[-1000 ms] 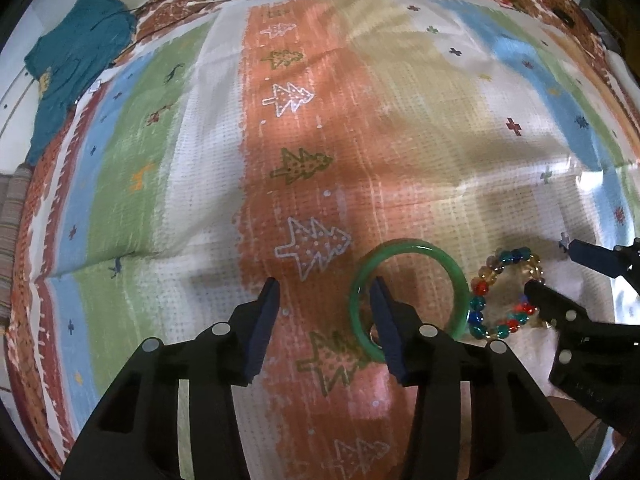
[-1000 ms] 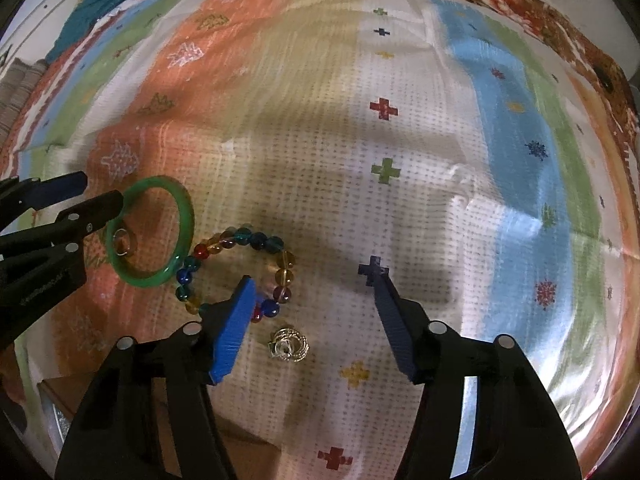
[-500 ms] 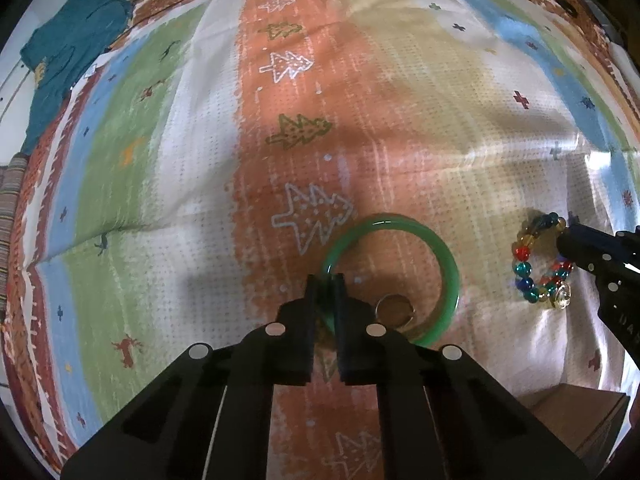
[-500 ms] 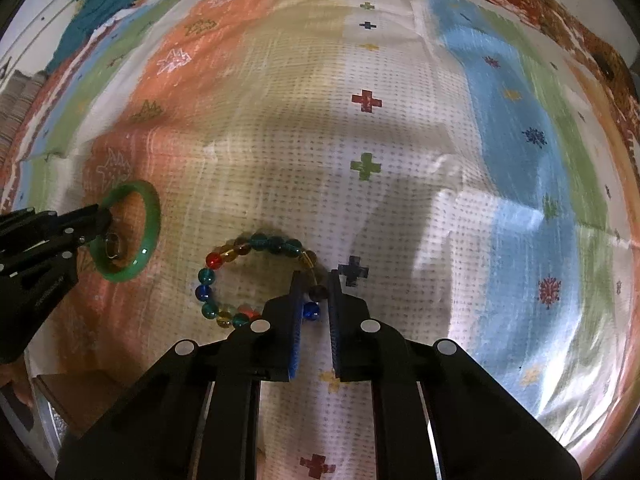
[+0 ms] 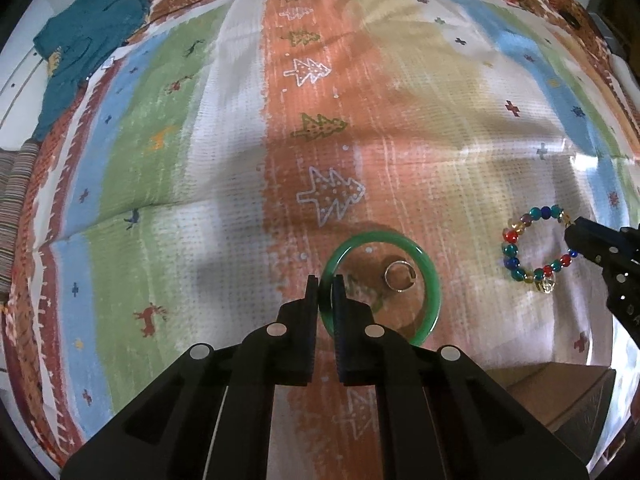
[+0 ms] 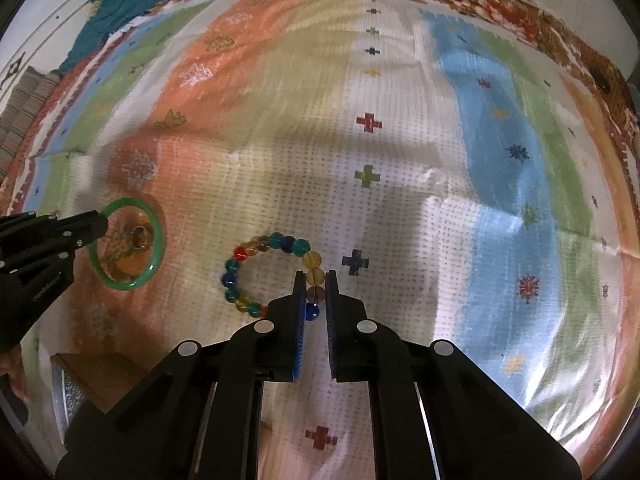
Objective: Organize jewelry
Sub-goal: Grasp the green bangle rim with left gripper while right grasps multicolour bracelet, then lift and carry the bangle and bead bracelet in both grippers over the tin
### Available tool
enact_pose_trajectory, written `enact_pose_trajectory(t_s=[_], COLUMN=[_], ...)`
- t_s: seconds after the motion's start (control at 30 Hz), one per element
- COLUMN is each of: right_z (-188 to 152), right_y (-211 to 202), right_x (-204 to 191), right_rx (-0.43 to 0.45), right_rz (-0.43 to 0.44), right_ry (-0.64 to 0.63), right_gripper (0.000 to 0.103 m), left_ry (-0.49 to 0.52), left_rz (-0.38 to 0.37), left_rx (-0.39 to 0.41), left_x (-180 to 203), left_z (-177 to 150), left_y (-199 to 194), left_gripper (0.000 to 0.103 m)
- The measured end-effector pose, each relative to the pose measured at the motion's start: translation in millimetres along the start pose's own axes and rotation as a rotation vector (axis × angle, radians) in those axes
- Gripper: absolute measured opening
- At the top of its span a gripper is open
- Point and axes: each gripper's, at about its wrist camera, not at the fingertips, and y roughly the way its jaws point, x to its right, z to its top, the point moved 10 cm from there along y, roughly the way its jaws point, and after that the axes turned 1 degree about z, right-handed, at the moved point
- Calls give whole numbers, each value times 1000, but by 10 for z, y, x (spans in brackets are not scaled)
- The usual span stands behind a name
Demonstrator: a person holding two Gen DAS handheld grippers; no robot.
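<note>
The left gripper (image 5: 326,280) has its jaws clamped on the near-left rim of a green bangle (image 5: 434,292) over a striped, patterned blanket (image 5: 240,160). The right gripper (image 6: 315,276) has its jaws pinched on the near-right beads of a multicoloured bead bracelet (image 6: 240,258). Only the left wrist view shows a pale charm (image 5: 547,283) hanging at the bracelet's near edge and gives a clear look at the small metal ring (image 5: 400,276) inside the bangle.

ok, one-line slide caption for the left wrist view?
Left gripper shut on green bangle, a small ring inside it; right gripper holds bead bracelet over striped cloth.
</note>
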Motion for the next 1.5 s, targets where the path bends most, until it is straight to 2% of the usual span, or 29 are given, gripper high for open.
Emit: enact_pose_trajectory(t_s=[0.53, 1.07, 1.5], right_z=[95, 17, -75], right_y=[-465, -721, -1025], right_x=[-125, -163, -239], right_rx=[118, 169, 220], right_rz=[28, -21, -21], right_ry=[5, -19, -31], right_gripper=[10, 10, 10], left_ry=[-7, -7, -1], left_rz=[-23, -54, -71], left_rx=[85, 155, 199], left_x=[29, 201, 271], left_z=[40, 69, -72], left_y=[-481, -851, -1151], left_gripper=[7, 7, 7])
